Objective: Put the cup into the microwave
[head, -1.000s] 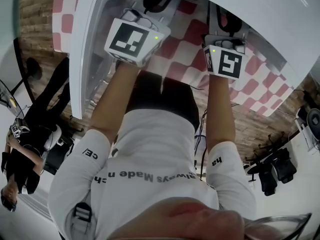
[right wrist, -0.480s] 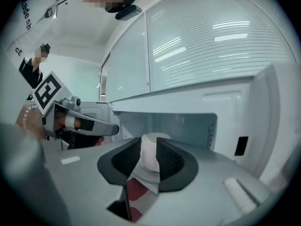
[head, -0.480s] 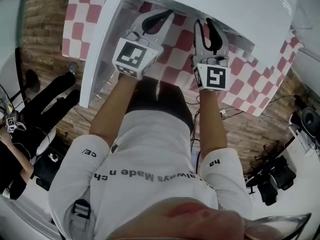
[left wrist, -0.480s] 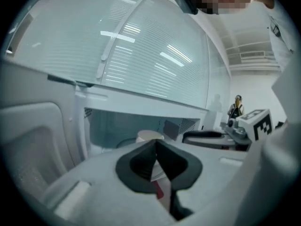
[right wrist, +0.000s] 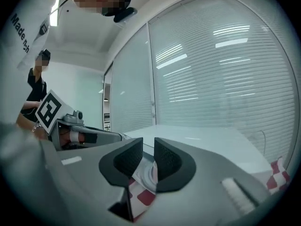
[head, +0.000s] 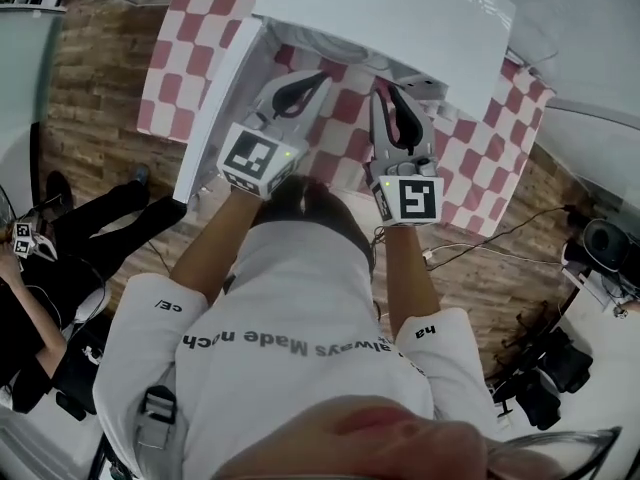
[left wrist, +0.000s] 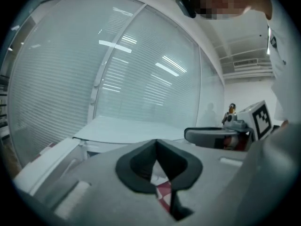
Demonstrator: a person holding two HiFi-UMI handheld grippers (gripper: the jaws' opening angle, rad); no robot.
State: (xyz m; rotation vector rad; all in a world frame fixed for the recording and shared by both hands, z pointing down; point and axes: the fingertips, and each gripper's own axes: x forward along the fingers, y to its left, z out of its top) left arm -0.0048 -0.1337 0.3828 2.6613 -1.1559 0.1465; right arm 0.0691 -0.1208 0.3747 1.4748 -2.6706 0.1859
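Your left gripper has its jaws together at the tips, with nothing between them. Your right gripper has its jaws a narrow gap apart; they have just been closing, and they clamp nothing. Both grippers hang side by side over the red-and-white checked cloth, in front of the white microwave, whose door stands open on your left. From above you see only the microwave's top, not its inside. The cup shows plainly in no view, so neither its look nor its place can be told. Through the gap of your right jaws a pale ringed shape shows against the cloth, but too little of it shows to name it.
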